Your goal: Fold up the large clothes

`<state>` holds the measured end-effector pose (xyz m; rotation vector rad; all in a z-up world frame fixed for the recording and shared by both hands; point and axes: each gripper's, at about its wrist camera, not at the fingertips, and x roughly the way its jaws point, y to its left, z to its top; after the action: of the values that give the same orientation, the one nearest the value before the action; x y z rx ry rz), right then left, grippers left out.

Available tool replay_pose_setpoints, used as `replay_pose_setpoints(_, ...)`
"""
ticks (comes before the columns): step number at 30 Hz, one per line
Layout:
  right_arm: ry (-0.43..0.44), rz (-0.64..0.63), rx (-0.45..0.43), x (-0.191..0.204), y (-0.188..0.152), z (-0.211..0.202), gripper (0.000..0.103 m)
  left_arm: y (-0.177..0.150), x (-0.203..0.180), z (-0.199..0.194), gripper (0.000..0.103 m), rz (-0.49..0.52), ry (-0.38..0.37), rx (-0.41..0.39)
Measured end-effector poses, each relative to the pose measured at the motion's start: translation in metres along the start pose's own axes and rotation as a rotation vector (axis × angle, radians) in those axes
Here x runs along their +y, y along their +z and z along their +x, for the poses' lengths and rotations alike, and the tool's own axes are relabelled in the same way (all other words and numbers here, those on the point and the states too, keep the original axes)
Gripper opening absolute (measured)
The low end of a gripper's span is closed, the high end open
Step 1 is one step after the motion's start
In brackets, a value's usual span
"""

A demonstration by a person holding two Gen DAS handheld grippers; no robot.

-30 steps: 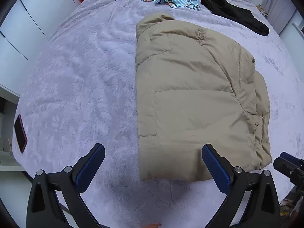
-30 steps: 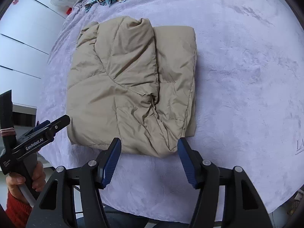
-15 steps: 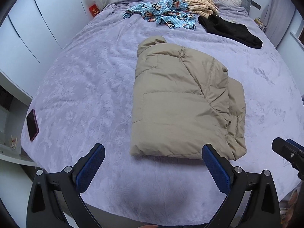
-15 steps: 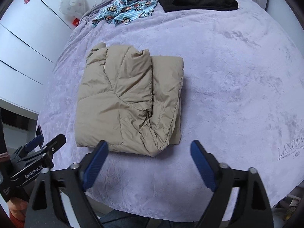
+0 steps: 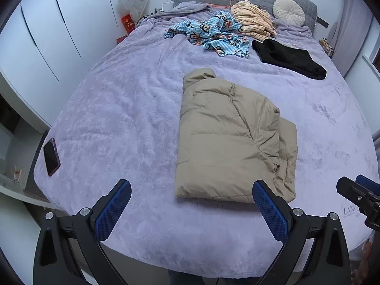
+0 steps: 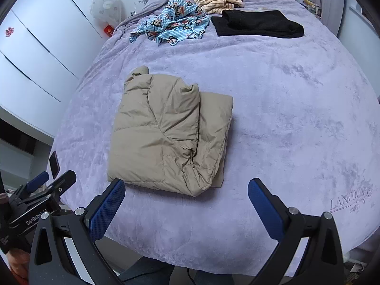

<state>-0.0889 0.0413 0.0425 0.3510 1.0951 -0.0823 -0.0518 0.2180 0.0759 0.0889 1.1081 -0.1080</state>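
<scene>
The folded beige puffer jacket (image 5: 228, 142) lies just ahead, long axis running away, between left gripper (image 5: 190, 210) and right gripper (image 6: 186, 207) (both wide open, empty).

The folded jacket (image 5: 228, 142) hides its own underside; the phone (image 6: 54, 162) shows only partly.

Both tools (image 5: 191, 210) (image 6: 186, 207) backed off; right tool spread wide

Ahead of the blue-padded left gripper (image 5: 191, 210): a plain tan jacket (image 5: 228, 140) on lilac bedspread (image 5: 118, 118); beyond, blue monkey-print cloth (image 5: 213, 34), black garment (image 5: 288, 58).
</scene>
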Motion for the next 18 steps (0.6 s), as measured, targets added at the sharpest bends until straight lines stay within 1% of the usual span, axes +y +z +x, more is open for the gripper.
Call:
replay_pose_setpoints(4, -0.031, 0.022, -0.045, 0.019, 0.008, -0.002, 0.103, 0.017, 0.022, -0.013, 0.102, 0.015, -0.003, -0.02)
replay_pose_setpoints(8, -0.039, 0.059, -0.086, 0.04, 0.015, -0.009, 0.103, 0.031, 0.039, -0.02, 0.102, 0.042, 0.003, -0.039)
replay_pose_setpoints(14, -0.081, 0.047, -0.143, 0.066, 0.024, -0.026, 0.103, 0.041, 0.049, -0.028, 0.102, 0.033, 0.001, -0.066)
replay_pose_setpoints(18, -0.095, 0.03, -0.16, 0.072, 0.029, -0.032, 0.103, 0.042, 0.052, -0.033, 0.102, 0.014, -0.014, -0.074)
